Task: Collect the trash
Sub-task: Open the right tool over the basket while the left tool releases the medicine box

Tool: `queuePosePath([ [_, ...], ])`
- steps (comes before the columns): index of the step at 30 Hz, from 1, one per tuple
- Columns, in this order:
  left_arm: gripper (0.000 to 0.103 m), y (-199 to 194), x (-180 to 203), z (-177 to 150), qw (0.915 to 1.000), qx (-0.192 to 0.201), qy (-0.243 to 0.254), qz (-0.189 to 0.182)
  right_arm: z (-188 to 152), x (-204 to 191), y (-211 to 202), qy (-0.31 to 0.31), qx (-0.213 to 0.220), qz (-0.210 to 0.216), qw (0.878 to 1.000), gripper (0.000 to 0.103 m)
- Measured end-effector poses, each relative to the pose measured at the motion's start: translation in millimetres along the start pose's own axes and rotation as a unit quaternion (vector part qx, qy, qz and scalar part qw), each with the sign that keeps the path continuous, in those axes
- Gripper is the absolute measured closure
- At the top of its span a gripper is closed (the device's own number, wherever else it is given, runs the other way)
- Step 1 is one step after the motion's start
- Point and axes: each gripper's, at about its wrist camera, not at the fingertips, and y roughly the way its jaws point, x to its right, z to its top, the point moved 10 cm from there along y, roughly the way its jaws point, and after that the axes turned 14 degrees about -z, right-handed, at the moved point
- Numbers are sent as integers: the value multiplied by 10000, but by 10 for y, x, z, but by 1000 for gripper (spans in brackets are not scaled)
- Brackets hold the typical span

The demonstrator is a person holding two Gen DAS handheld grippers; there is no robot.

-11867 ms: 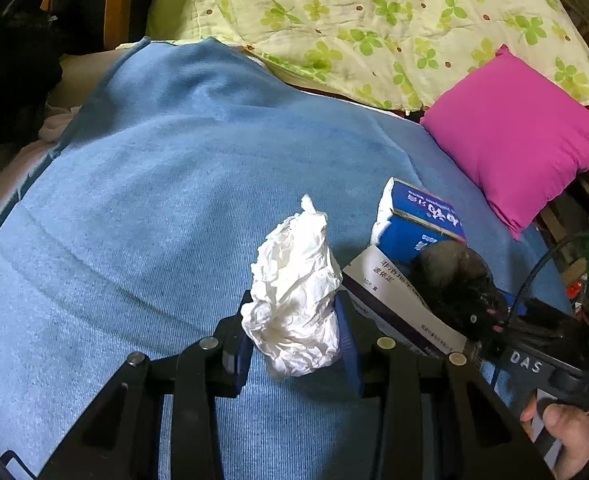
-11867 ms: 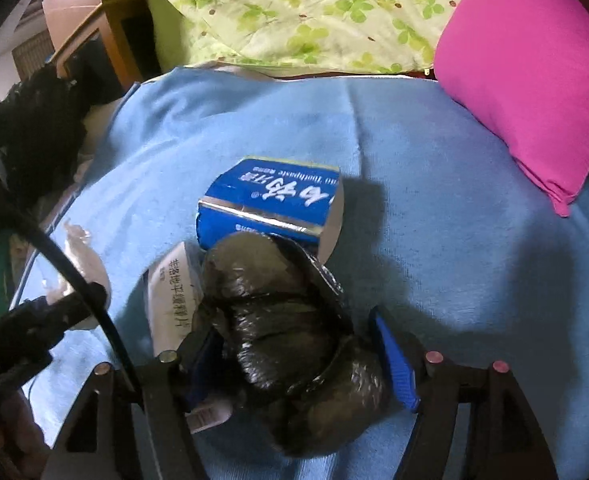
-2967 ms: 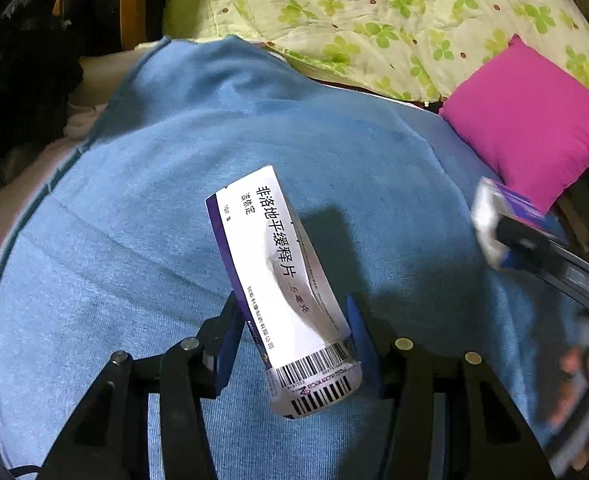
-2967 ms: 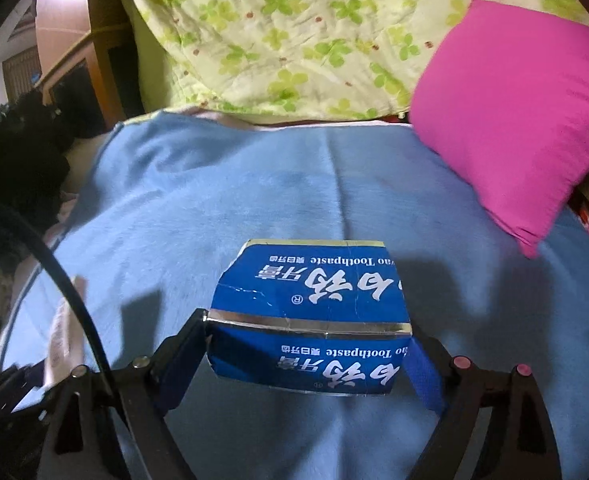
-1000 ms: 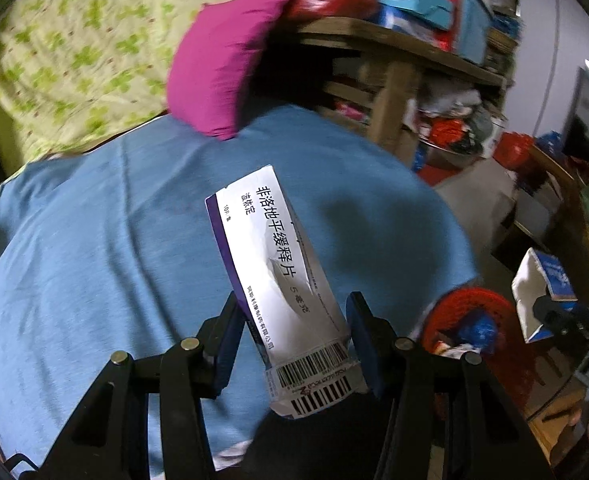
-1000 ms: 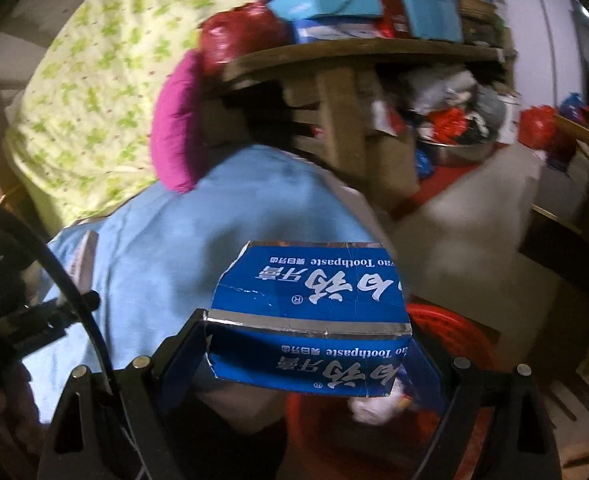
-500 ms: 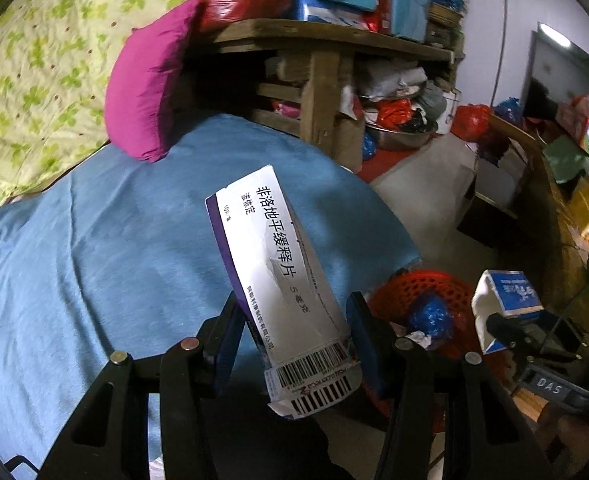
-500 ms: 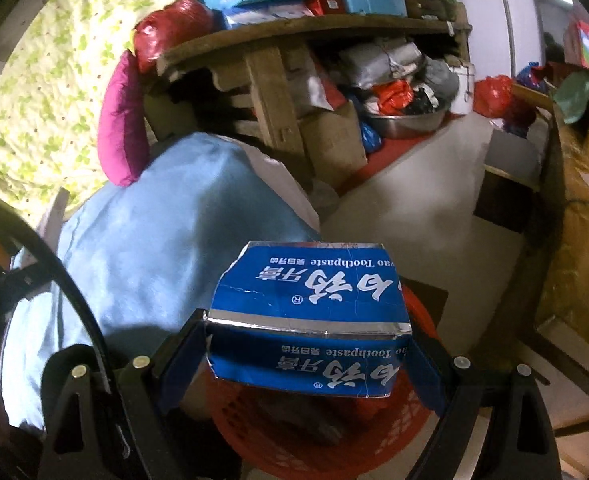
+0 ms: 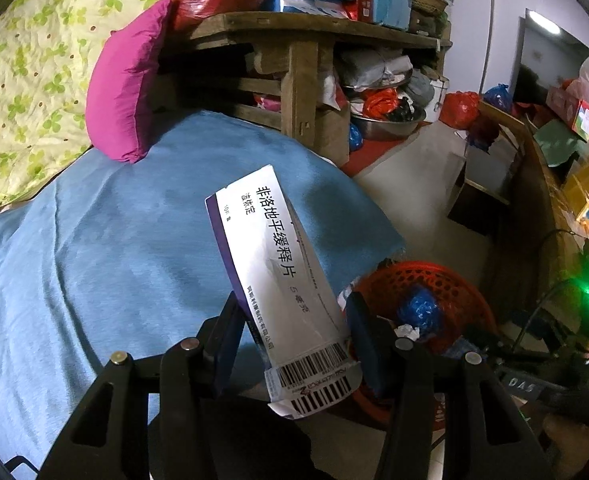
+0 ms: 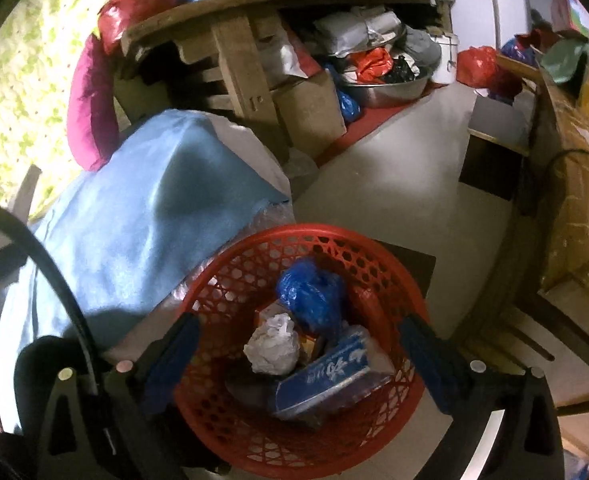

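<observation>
Right gripper: jaws spread wide, nothing between the pads; they have just been opening. It hangs directly over the red mesh basket on the floor, beside the near corner of the bed.

Blue toothpaste box: lying tilted inside the basket, right of centre, free of both pads. Its print is blurred. Just left of it in the basket, 1 crumpled white tissue wad; behind both, toward the far rim, 1 knotted blue plastic bag.

Left gripper: jaws pinching a white medicine carton with a purple edge. The carton stands tilted, top leaning left and away, its barcode end hanging below the pads. It is over the right edge of the blue blanket, not above the basket; the basket shows just right of it, lower down.

Surroundings: pink pillow at the far end of the blanket, against the green-flowered quilt. A wooden shelf stacked with boxes and bags stands beyond the bed. Pale floor to the right of the basket.
</observation>
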Motion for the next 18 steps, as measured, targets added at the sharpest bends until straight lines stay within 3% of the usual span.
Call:
queuePosePath([
  [10,50,314,370,-30,9986,-360,183,-337,331,232,-525,230,753,-112,9968,1],
  [18,50,512,709,-109,9960,-591,422,-529,422,472,-756,463,1073,-181,9930,1],
])
